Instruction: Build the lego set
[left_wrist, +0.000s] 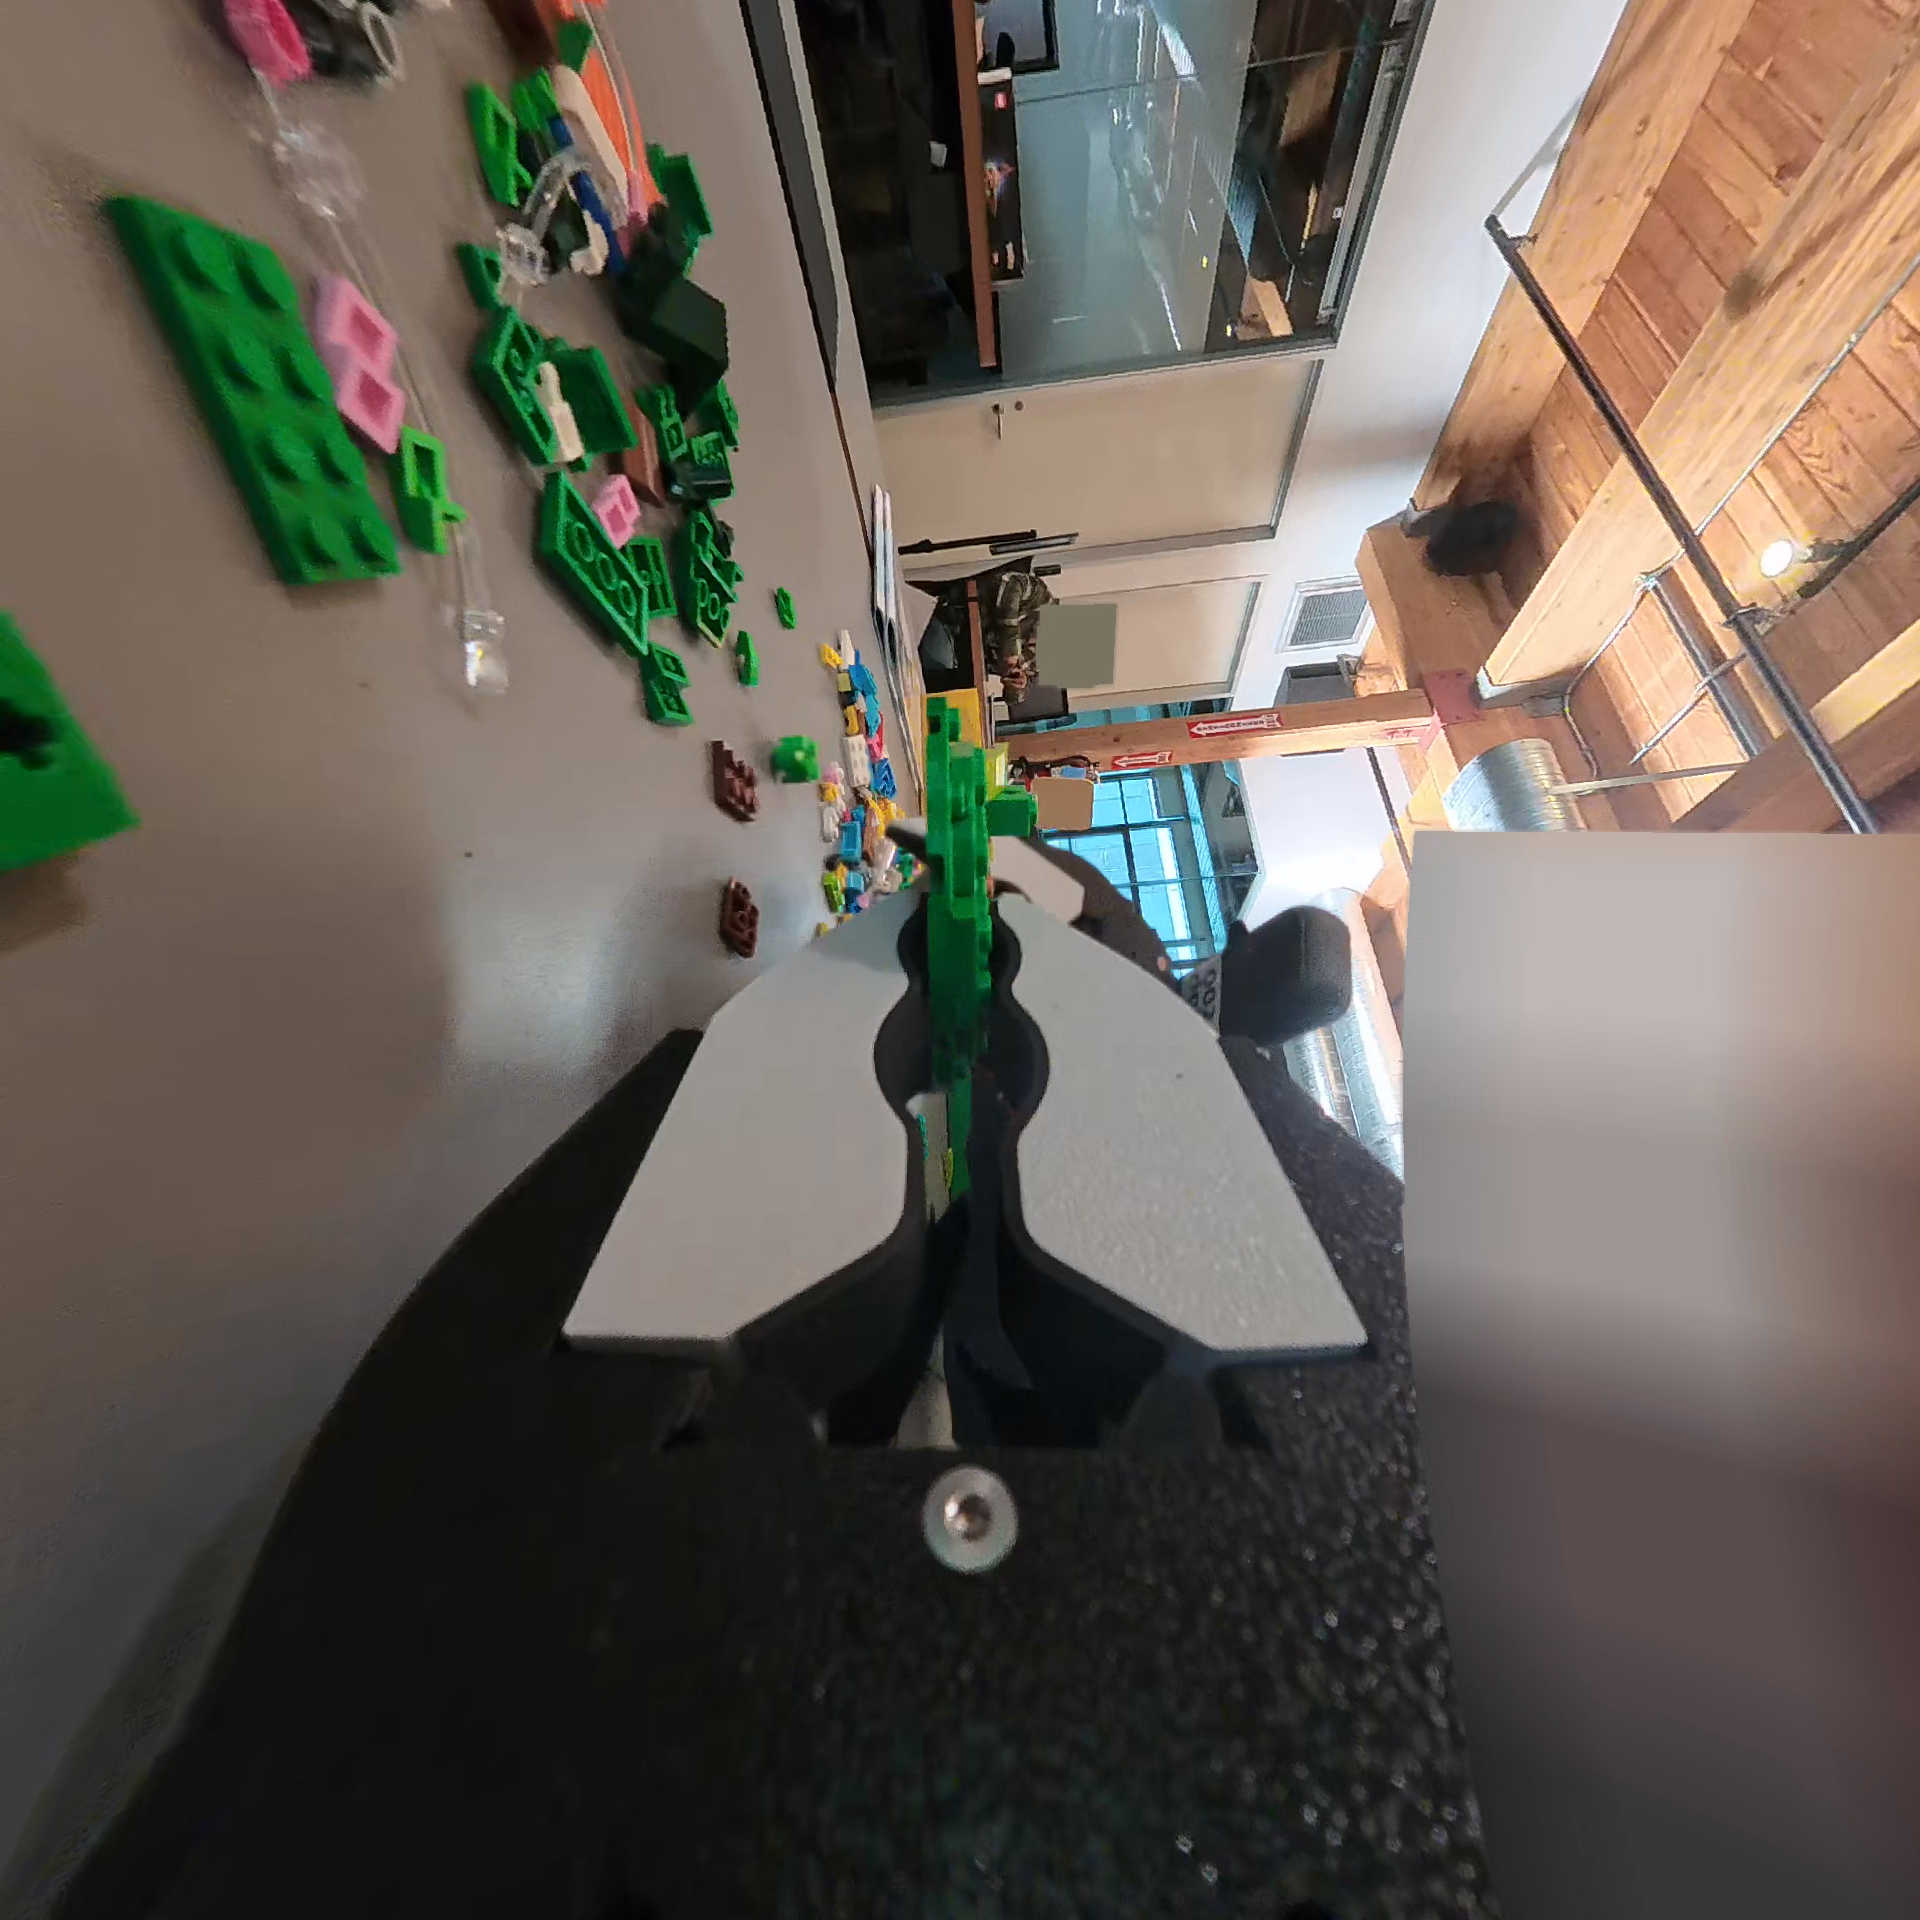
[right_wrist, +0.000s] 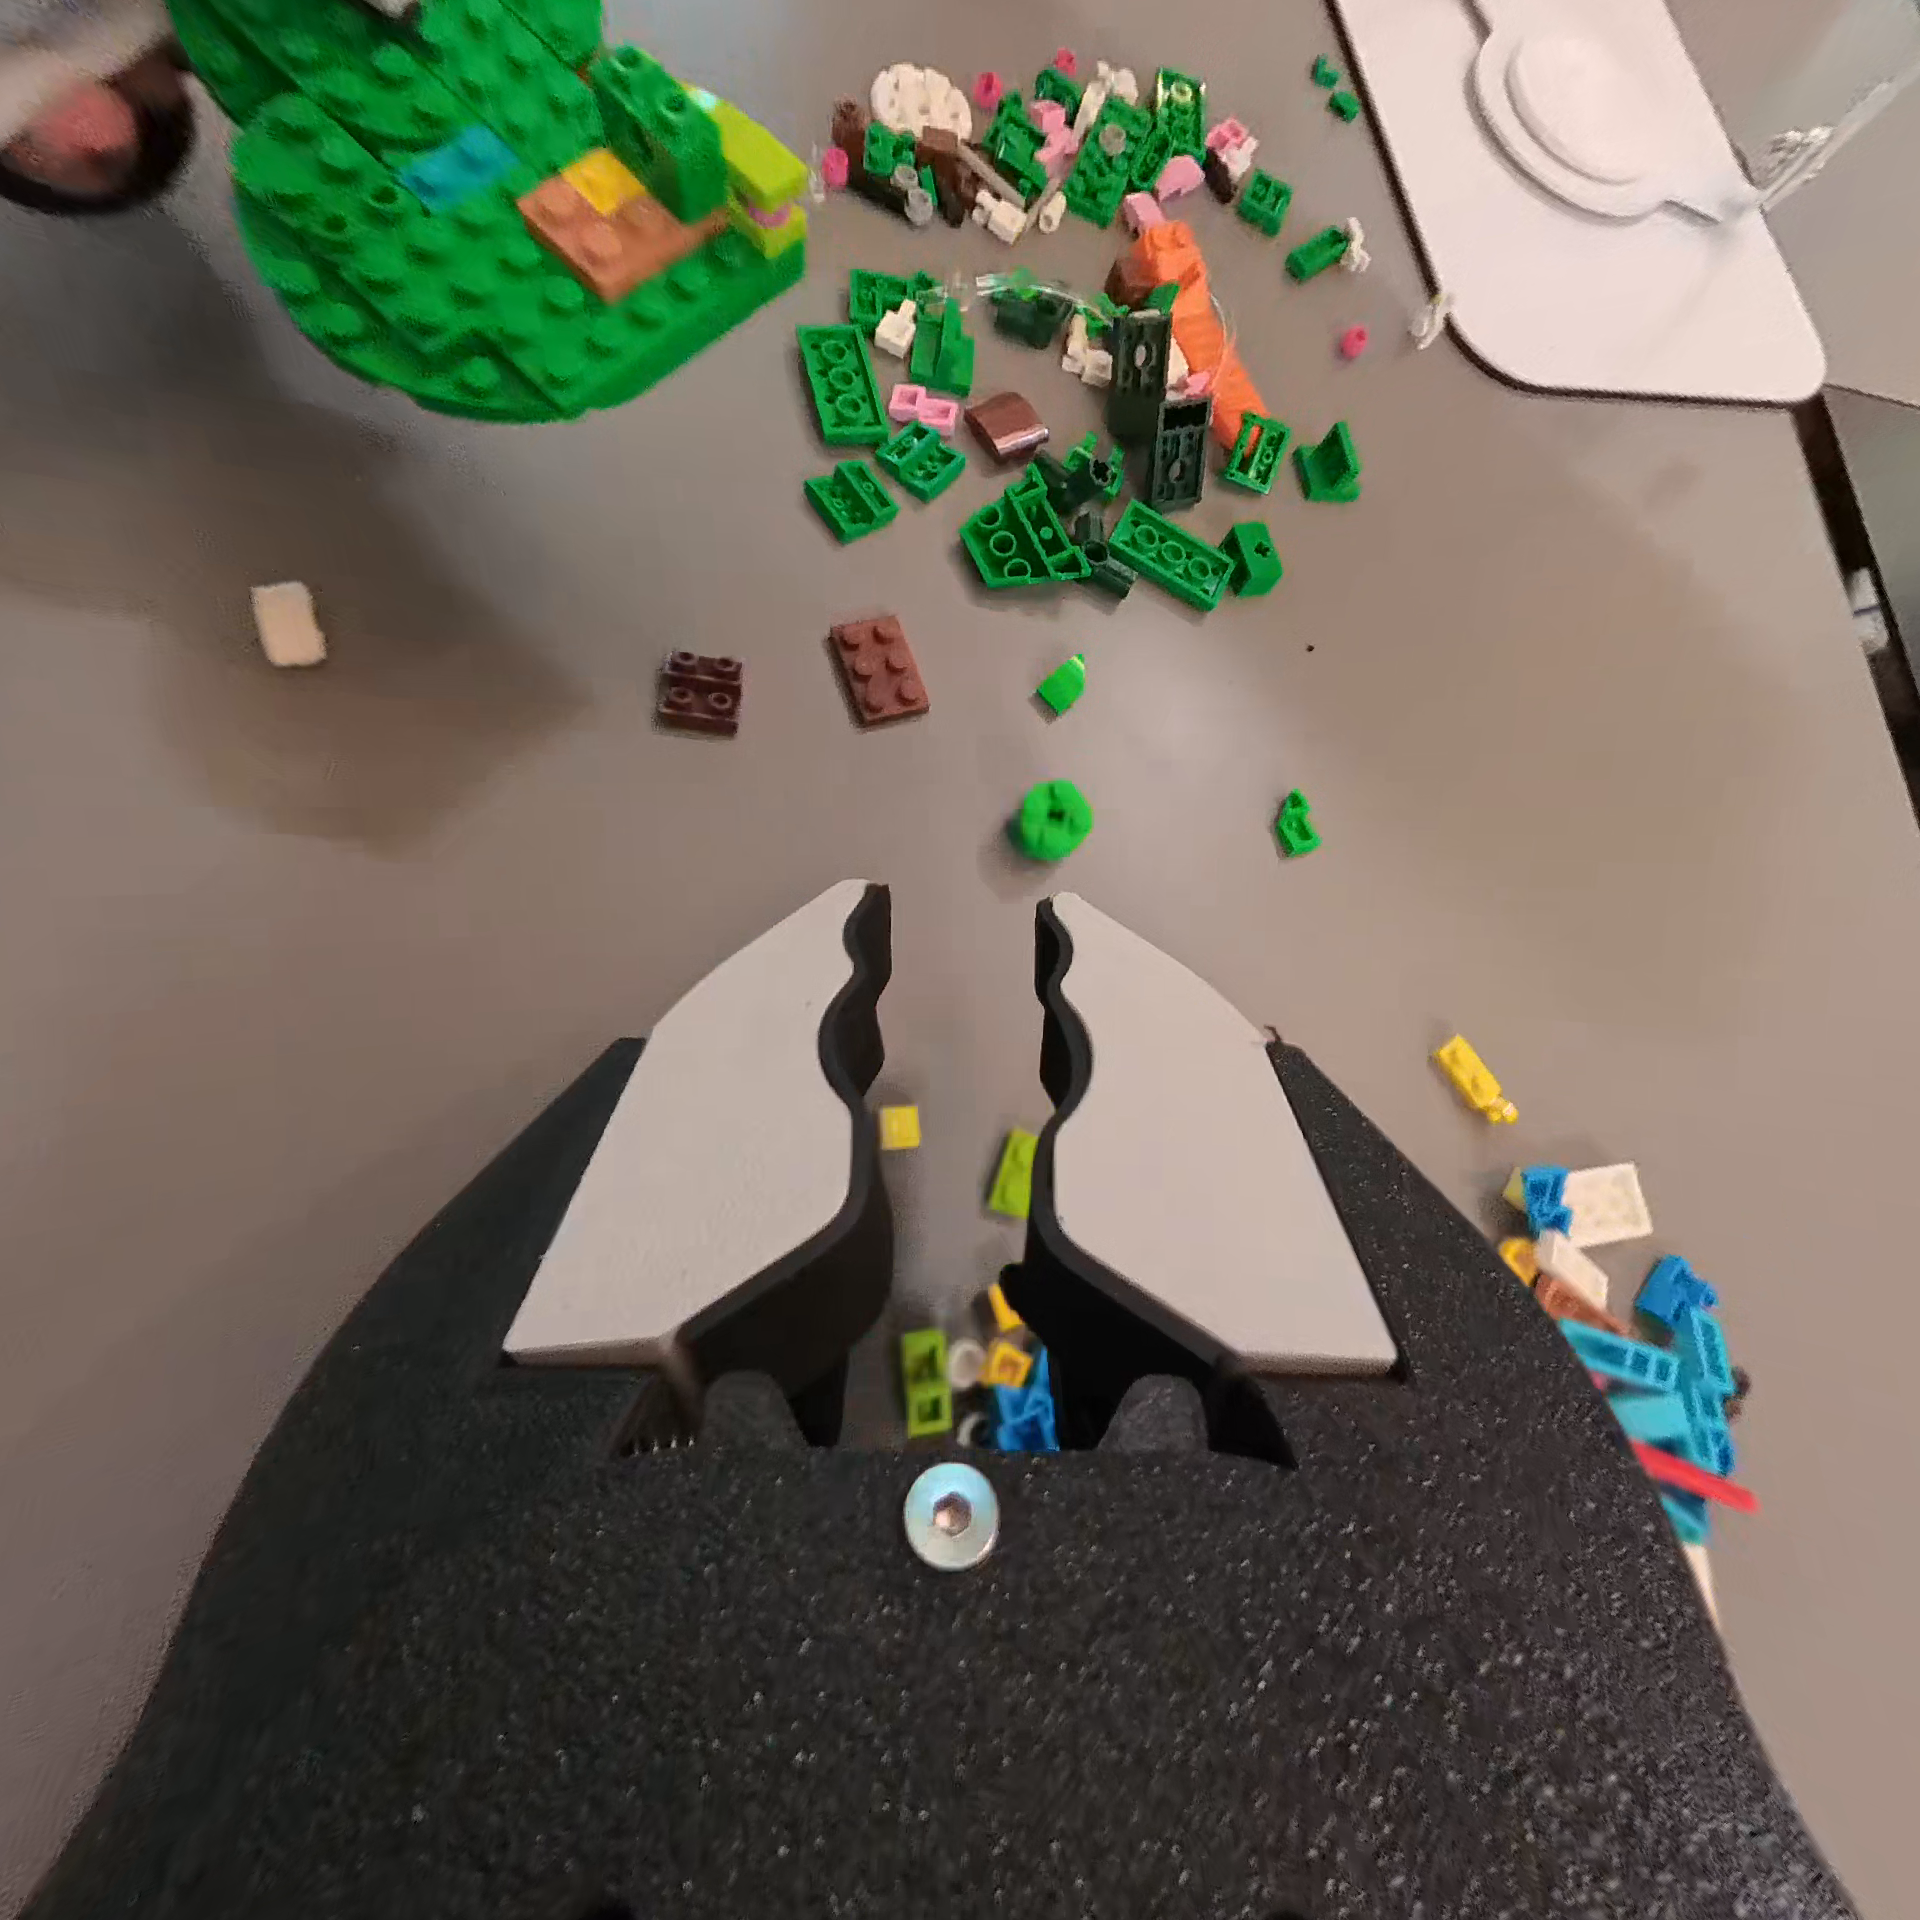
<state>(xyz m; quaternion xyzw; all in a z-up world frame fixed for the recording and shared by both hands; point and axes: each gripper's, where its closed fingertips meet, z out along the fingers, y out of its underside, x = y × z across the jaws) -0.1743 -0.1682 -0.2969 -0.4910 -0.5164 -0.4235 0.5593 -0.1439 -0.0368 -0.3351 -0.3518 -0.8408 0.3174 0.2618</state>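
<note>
My left gripper (left_wrist: 958, 914) is shut on the green lego base assembly (left_wrist: 956, 862), held edge-on above the table with the view rolled sideways. The same assembly (right_wrist: 488, 260) shows in the right wrist view at the upper left, a round green plate build with brown, yellow, blue and lime pieces on top, lifted off the table. My right gripper (right_wrist: 961, 909) is open and empty, just above the grey table (right_wrist: 416, 935). A small round green piece (right_wrist: 1051, 821) lies just beyond its tips. A brown plate (right_wrist: 878, 668) and a dark brown plate (right_wrist: 699, 693) lie farther on.
A pile of loose green, pink, white and orange pieces (right_wrist: 1081, 343) lies ahead. Small blue, yellow and white pieces (right_wrist: 1642, 1330) lie at the right. A white tile (right_wrist: 288, 621) lies at the left. A white tray (right_wrist: 1600, 197) sits at the far right. A large green plate (left_wrist: 249, 384) lies on the table. Spacing between my two grippers at the tips: around 15 cm. My right gripper's tips are some 6 cm from the brown plate (right_wrist: 878, 668).
</note>
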